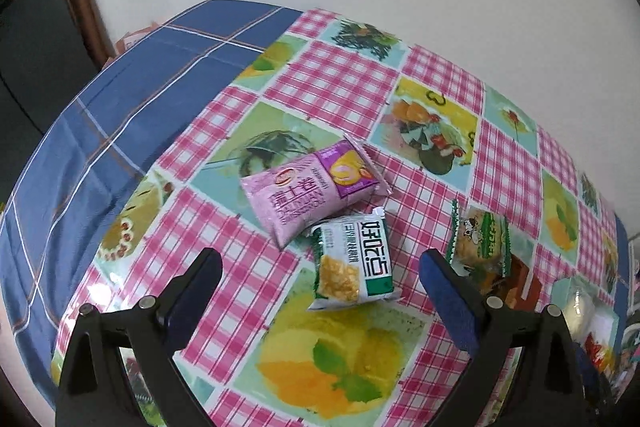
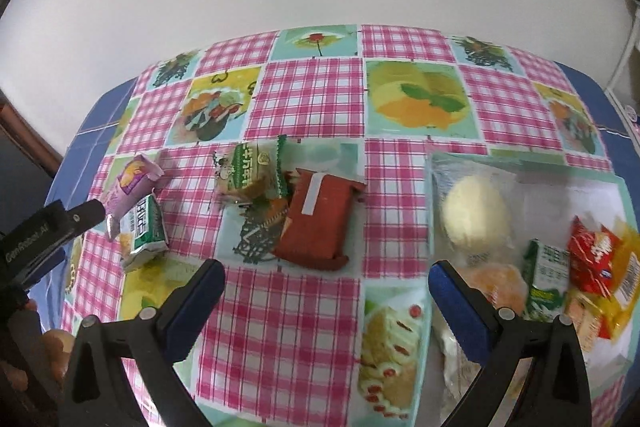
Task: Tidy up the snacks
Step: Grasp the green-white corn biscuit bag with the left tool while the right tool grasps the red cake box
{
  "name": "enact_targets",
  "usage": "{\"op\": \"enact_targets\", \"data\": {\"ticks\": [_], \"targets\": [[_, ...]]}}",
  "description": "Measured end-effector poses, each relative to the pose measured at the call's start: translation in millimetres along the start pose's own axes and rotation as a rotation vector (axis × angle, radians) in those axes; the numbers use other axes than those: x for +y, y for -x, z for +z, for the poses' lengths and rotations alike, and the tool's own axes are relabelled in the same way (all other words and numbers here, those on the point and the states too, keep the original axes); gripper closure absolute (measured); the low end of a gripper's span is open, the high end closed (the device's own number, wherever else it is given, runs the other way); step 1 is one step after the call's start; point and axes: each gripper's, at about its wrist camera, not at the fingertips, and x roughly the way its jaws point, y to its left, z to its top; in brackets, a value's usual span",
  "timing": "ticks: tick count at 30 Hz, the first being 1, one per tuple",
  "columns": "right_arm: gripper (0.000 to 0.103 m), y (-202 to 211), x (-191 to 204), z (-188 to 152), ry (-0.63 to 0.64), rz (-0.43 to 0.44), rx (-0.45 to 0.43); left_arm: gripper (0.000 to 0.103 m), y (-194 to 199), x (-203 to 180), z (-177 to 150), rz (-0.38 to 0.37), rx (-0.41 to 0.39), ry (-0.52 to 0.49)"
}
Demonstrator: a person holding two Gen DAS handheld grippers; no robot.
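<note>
Counter (image 1: 332, 87) covered with a pink-check cloth printed with fruit and cake panels, over a blue plaid cloth (image 1: 132, 75) that shows at the far left edge. Left claw (image 1: 320, 267) hangs above the counter, jaws spread wide, nothing between them. Just ahead of it lies a green-and-white snack packet (image 1: 354, 263), flat, its top edge touching or slightly under a pink-purple packet (image 1: 312, 187) that sits further out and angled. To the right, near the right finger, a green cookie packet (image 1: 478, 239) rests partly on a red-brown packet. Right claw (image 2: 326, 279) also hovers with jaws wide apart and empty. Seen from the right wrist camera, the red-brown packet (image 2: 318, 219) lies ahead in mid-counter, the green cookie packet (image 2: 250, 173) overlapping its left side. On the right, a clear plastic tray (image 2: 560, 195) holds a pale round bun (image 2: 476, 215), a green packet (image 2: 548, 279), a red packet (image 2: 592, 251) and yellow-orange wrappers (image 2: 624, 279). The left claw's dark body (image 2: 48, 235) shows at the left edge, beside the pink-purple and green-and-white packets.
</note>
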Motion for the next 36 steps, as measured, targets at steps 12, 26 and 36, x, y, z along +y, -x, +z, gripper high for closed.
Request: {"op": "enact_targets", "data": {"ticks": [12, 26, 36], "targets": [[0.017, -38.7, 1.5, 10.5, -0.011, -0.002, 0.031, 0.006, -40.2, -13.2, -2.3, -0.048, 0.063, -0.009], [0.051, -55.8, 2.8, 17.7, -0.005, 0.005, 0.036, 0.048, -58.4, -19.4, -6.1, -0.042, 0.104, -0.024], [0.061, -47.8, 7.6, 14.0, 0.009, -0.007, 0.046, 0.053, -51.3, -29.5, -13.1, -0.03, 0.118, -0.075]]}}
